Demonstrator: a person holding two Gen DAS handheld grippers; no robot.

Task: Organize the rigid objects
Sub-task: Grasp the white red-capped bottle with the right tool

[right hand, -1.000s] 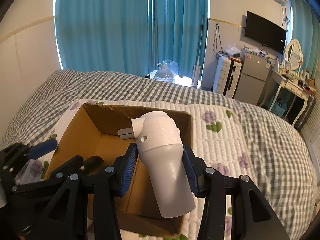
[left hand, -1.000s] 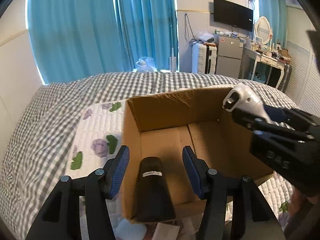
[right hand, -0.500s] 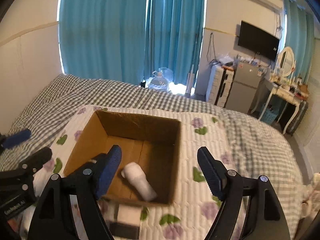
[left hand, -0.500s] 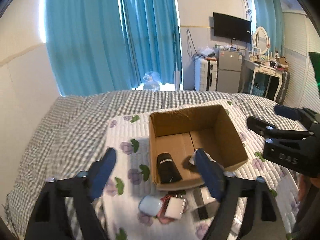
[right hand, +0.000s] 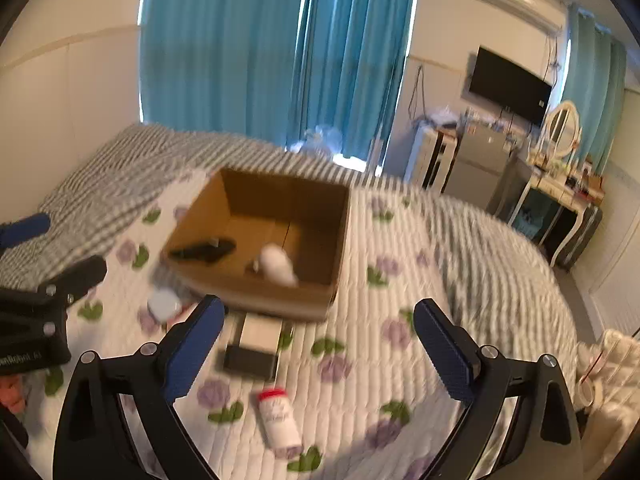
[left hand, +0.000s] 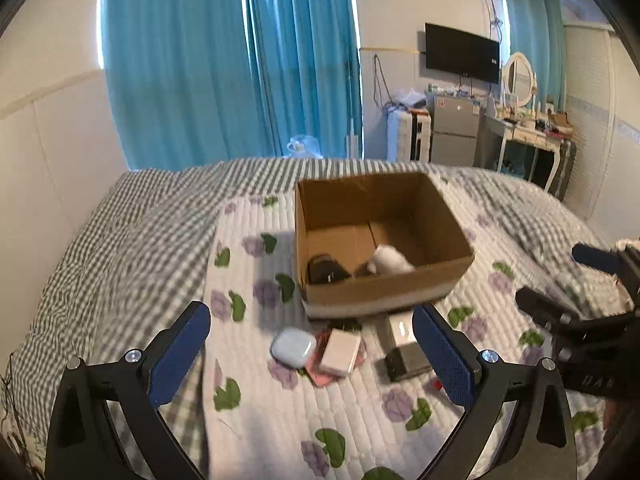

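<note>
The bed (left hand: 120, 240) carries the quilt (left hand: 360, 420), and on it sits the box (left hand: 380, 292), which already has two things in it: a black piece (left hand: 326, 270) on its left side and a white piece (left hand: 390, 260) beside it. I judge the job partly done. Left out on the quilt, just in front of the box, are a dark block (right hand: 250, 358), a pink case (left hand: 340, 352), a pale blue case (left hand: 293, 347) and, nearer me, a small white bottle (right hand: 278, 416) with a red cap. My left gripper (left hand: 312, 354) is spread wide and holds nothing, above the cases. My right gripper (right hand: 318, 354) is also wide apart and empty, above the dark block and bottle.
</note>
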